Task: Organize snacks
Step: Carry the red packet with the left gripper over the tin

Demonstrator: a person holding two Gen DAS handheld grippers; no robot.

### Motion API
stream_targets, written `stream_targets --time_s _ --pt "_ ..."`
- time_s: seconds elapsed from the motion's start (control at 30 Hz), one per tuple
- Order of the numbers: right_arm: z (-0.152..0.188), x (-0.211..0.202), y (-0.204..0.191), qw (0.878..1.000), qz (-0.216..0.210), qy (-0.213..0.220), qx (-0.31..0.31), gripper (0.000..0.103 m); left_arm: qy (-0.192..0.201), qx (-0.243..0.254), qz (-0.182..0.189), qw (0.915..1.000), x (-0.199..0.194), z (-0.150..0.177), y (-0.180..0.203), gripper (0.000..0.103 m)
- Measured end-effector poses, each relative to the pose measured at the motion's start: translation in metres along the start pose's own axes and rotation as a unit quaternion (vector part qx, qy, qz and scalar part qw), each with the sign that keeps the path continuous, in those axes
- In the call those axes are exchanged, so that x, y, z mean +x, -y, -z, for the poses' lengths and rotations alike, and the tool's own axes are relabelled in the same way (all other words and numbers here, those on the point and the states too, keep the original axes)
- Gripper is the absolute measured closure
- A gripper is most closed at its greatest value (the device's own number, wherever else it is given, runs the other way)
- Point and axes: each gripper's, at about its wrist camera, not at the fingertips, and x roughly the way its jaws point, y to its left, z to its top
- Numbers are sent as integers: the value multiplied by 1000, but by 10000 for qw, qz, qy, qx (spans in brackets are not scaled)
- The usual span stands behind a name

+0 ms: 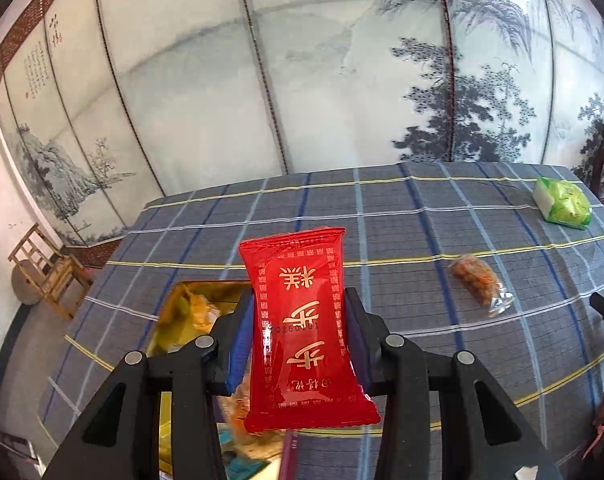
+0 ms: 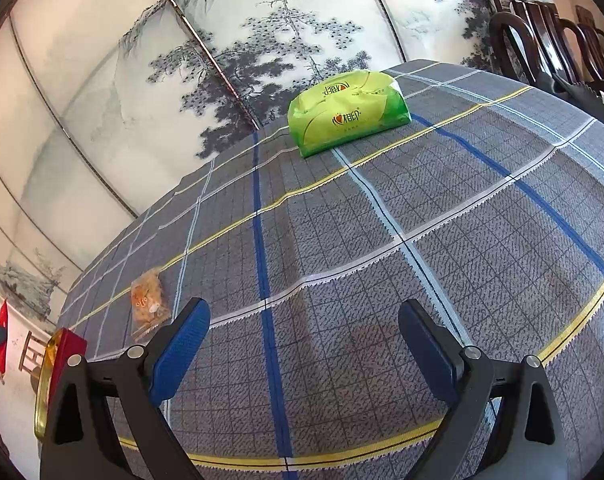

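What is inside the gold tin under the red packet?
Below the red packet held by the left gripper, the gold tin shows yellow and orange wrappers; packet and gripper hide the rest.

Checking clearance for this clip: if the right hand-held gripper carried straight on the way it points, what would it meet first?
Probably the bare plaid tablecloth: the right hand-held gripper stands open and empty, angled down at it. The green tissue pack lies further along that line; depth is unclear.
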Motion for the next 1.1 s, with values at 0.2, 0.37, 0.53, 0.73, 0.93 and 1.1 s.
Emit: stream_targets --time_s 0.2,0.37,0.53,0.73,0.93,1.1 --pt "0 2 1 10000 31 -24 2 8 -111 -90 -434 9990 13 9 -42 65" --pt "1 4 1 10000 70 -31 16 8 -295 -232 -563 9977 25 21 -66 65" --pt "1 4 2 10000 90 -33 10 7 -420 -281 -635 9967 32 29 -82 65" --pt "1 4 1 9999 102 -31 13 7 -526 -334 -648 9960 37 37 -95 64" --pt "1 4 1 9999 118 -37 2 7 -668 -422 -643 9948 46 48 -109 64" --pt "0 5 0 9999 121 -36 4 7 -820 -477 -583 9938 52 59 -115 64"
